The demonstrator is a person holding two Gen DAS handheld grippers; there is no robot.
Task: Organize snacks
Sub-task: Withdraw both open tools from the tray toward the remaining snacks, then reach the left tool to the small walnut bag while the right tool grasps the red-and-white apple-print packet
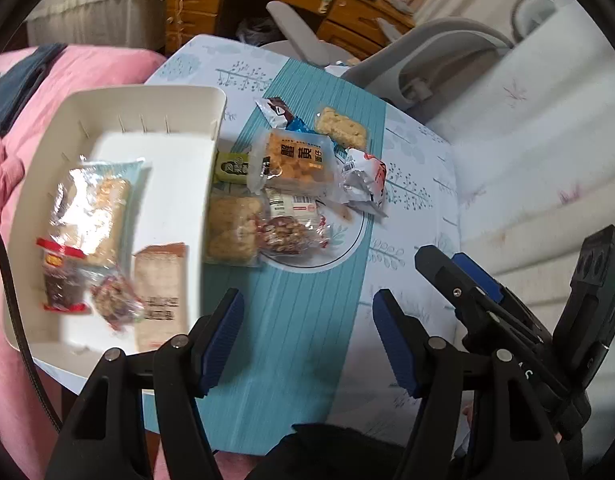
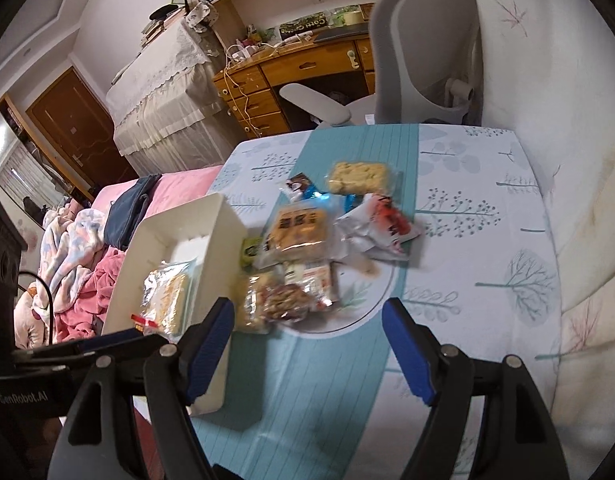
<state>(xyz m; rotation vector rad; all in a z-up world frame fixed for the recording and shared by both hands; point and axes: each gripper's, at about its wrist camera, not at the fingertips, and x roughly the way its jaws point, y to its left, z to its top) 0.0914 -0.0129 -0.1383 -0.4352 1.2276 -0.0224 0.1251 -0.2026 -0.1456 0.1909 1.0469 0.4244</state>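
Note:
A white tray (image 1: 175, 100) stands at the table's left and holds several wrapped snacks (image 1: 91, 216). To its right, a pile of snack packets (image 1: 295, 160) lies on the table, with a nut packet (image 1: 291, 232) nearest. My left gripper (image 1: 307, 316) is open and empty above the teal runner, near the tray's corner. My right gripper (image 2: 307, 328) is open and empty, hovering just short of the pile (image 2: 299, 232). The tray (image 2: 227, 240) shows at left in the right wrist view. The right gripper (image 1: 459, 280) also shows at the right in the left wrist view.
The table wears a white tree-print cloth (image 2: 487, 208) with a teal runner (image 2: 307, 400). A grey office chair (image 2: 419, 52) stands behind the table, before a wooden desk (image 2: 299, 68). A pink-covered bed (image 1: 39, 120) lies to the left.

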